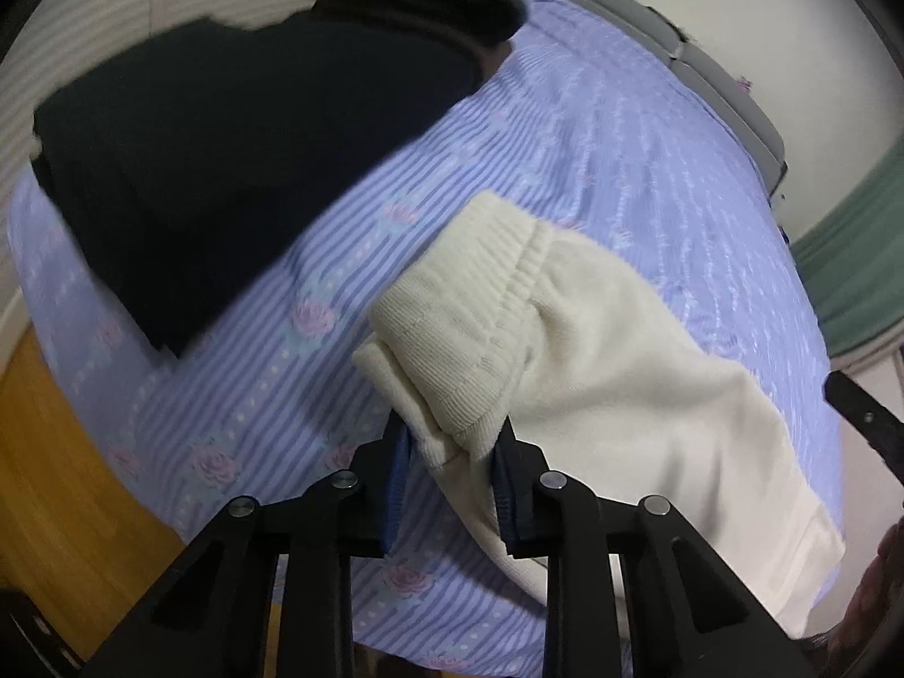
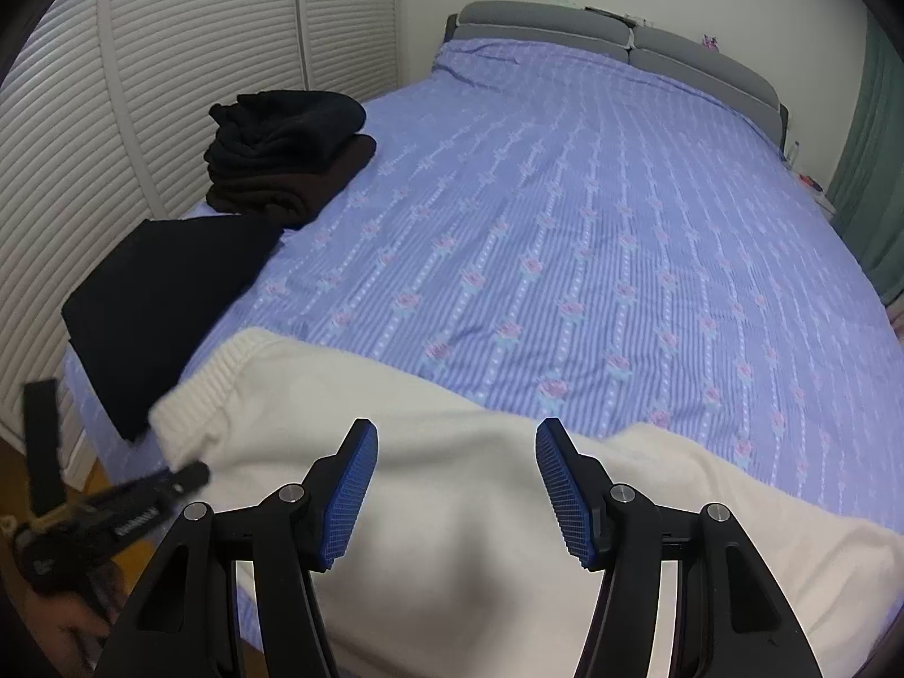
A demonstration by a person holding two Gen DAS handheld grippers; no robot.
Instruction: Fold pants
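Note:
Cream-white pants point(image 1: 638, 361) with a ribbed waistband point(image 1: 463, 333) lie along the near edge of the bed; they also show in the right wrist view point(image 2: 452, 486). My left gripper point(image 1: 452, 452) is shut on the bunched waistband end and holds it slightly raised; it shows blurred in the right wrist view point(image 2: 186, 477). My right gripper point(image 2: 456, 486) is open and empty, hovering just above the middle of the pants, its blue pads point(image 2: 353, 491) spread wide.
The bed has a purple striped floral cover point(image 2: 565, 226). A flat folded black garment point(image 2: 158, 294) and a pile of dark clothes point(image 2: 288, 158) lie at its left side. Slatted white doors point(image 2: 141, 85), a grey headboard point(image 2: 621, 39) and wooden floor point(image 1: 51, 452) surround it.

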